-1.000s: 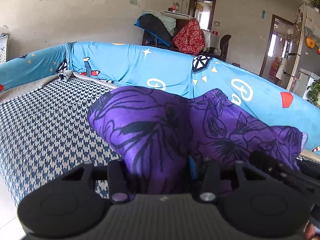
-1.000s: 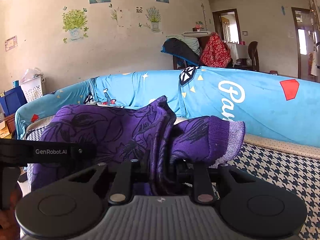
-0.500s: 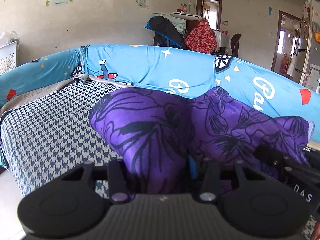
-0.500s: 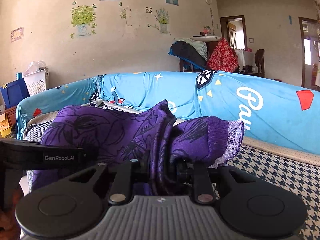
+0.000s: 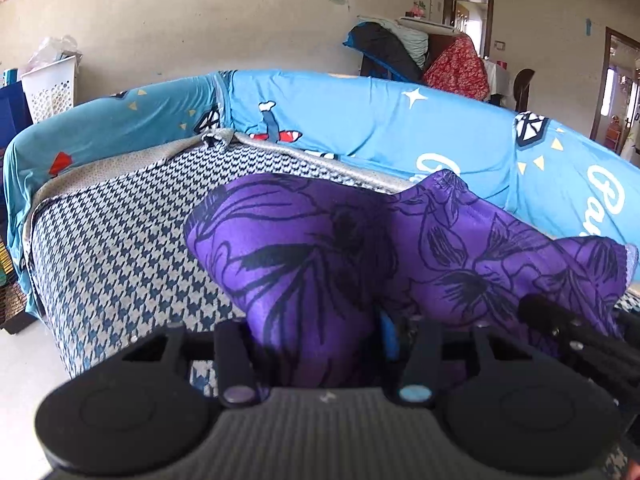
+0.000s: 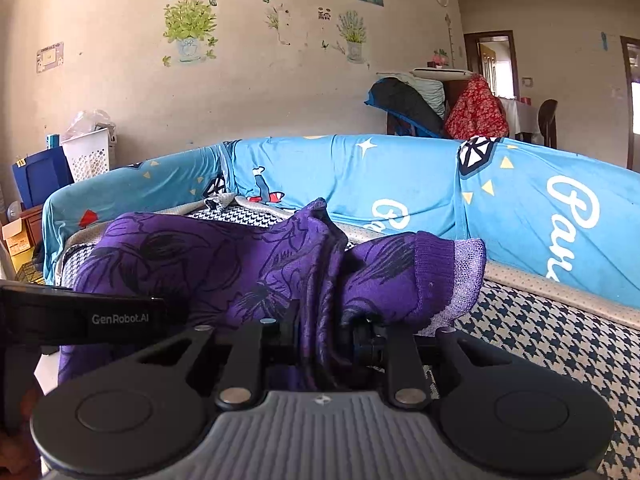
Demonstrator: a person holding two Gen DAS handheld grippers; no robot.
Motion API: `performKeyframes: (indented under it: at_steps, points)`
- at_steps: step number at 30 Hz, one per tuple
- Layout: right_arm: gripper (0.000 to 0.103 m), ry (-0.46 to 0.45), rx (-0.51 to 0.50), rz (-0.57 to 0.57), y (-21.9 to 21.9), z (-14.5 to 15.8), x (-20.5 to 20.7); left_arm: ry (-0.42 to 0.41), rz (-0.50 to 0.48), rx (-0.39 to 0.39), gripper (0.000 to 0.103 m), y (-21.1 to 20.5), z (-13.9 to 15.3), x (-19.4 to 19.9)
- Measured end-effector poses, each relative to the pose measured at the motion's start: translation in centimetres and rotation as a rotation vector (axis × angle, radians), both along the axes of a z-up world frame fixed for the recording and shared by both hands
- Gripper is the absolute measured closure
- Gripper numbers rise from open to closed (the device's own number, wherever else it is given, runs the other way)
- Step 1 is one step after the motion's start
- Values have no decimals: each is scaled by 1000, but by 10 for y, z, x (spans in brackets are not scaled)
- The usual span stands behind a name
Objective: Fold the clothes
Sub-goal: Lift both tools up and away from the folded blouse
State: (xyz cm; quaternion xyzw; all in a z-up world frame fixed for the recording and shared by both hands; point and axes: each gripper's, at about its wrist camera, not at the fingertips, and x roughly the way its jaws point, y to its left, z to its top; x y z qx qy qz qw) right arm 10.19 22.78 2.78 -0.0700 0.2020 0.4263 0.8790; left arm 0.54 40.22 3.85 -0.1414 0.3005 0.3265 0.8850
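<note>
Fabric fills both claws. Left gripper (image 5: 320, 344) has the purple floral garment (image 5: 320, 248) bunched between its jaws, which are opening; the cloth looks pressed at one side only, so I judge its hold slackening. Right gripper (image 6: 320, 344) stays clamped on a gathered pleat of the same garment, ribbed cuff (image 6: 452, 276) hanging to the right. The garment is carried just above the near edge of the houndstooth seat cover (image 5: 120, 240). Judged step: laying a fold down onto the sofa. Next move calls for lowering both ends evenly, then freeing the right end without dragging. Writing: "GenRobot.AI" on the left gripper's side (image 6: 120, 318); farther off, partial white script "Pau" on the blue sofa cover (image 6: 572, 216).
</note>
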Motion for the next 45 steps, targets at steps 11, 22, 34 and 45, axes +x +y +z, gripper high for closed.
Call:
performKeyframes:
  at_steps: [11, 22, 34, 45]
  points:
    - [63, 40, -17, -144, -36, -14, 21, -45, 246, 14, 15, 49, 13, -38]
    - [63, 6, 21, -2, -31, -8, -8, -6, 299, -35, 15, 73, 1, -43]
    - [63, 147, -52, -64, -4, -51, 35, 85, 327, -47, 10, 92, -30, -31]
    - [61, 220, -64, -84, -11, -49, 44, 111, 351, -56, 10, 97, -35, -31]
